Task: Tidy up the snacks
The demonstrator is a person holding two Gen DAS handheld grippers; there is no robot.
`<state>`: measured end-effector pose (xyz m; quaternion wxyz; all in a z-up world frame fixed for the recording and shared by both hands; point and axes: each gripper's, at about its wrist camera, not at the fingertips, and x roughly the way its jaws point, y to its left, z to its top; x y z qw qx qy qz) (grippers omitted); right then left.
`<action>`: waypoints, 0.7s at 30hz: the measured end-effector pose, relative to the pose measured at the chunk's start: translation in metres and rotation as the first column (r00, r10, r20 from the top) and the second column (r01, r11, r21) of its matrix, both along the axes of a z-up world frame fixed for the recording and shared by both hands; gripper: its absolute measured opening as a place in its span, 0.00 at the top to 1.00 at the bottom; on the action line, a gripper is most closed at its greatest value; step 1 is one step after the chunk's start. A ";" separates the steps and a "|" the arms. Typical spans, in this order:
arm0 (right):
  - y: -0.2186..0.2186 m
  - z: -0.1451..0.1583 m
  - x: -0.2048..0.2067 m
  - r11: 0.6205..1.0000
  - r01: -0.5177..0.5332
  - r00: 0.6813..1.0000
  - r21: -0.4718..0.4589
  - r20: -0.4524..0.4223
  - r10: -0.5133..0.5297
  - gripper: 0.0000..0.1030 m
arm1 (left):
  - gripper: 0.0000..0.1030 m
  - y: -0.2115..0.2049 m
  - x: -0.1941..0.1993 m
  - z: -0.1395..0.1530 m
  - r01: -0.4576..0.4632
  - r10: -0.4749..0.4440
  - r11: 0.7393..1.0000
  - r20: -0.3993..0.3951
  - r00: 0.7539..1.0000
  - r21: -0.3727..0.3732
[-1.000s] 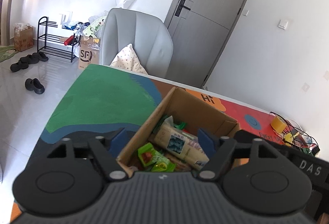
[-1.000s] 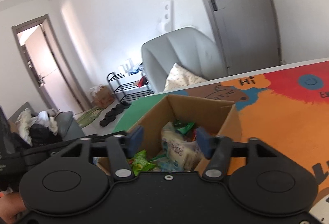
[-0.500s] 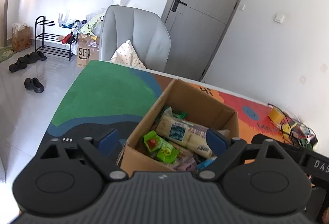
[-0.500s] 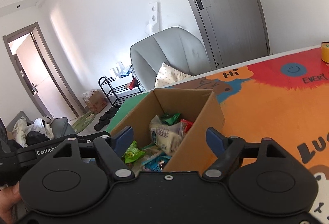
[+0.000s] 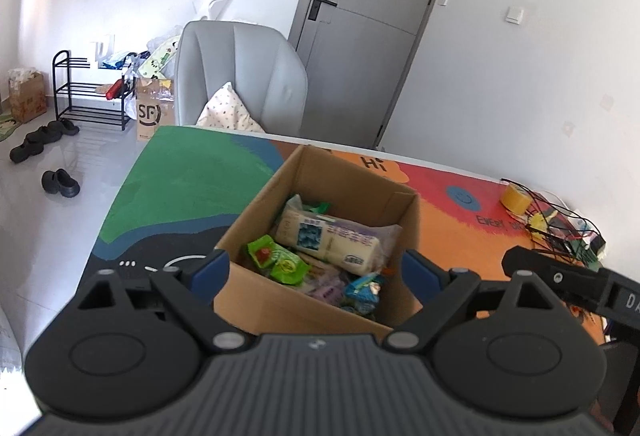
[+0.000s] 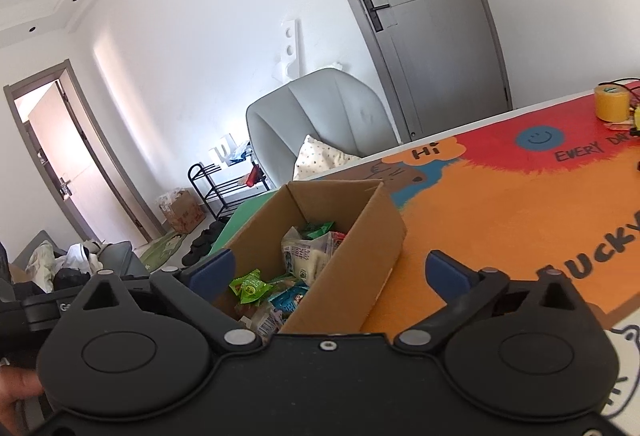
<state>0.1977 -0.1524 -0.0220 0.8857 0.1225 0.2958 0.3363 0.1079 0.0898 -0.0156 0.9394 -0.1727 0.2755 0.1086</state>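
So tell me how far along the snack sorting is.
Mostly done, it seems: the box on the table holds the snacks, packets piled loose. Nothing is in hand: the left gripper and right gripper have just been opening their jaws, which hold nothing. No snacks show outside the box; a wire basket stands farther off.

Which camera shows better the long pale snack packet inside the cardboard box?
The left wrist view: the long pale packet lies in full length, above the box's near wall. In the right wrist view the packet is seen end-on, partly hidden by the box's wall.
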 end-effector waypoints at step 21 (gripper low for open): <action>-0.063 0.029 -0.043 0.997 0.072 0.995 0.021 0.063 -0.073 0.00 | 0.00 -0.046 -0.046 0.043 0.061 -0.066 0.994 0.053 0.996 0.087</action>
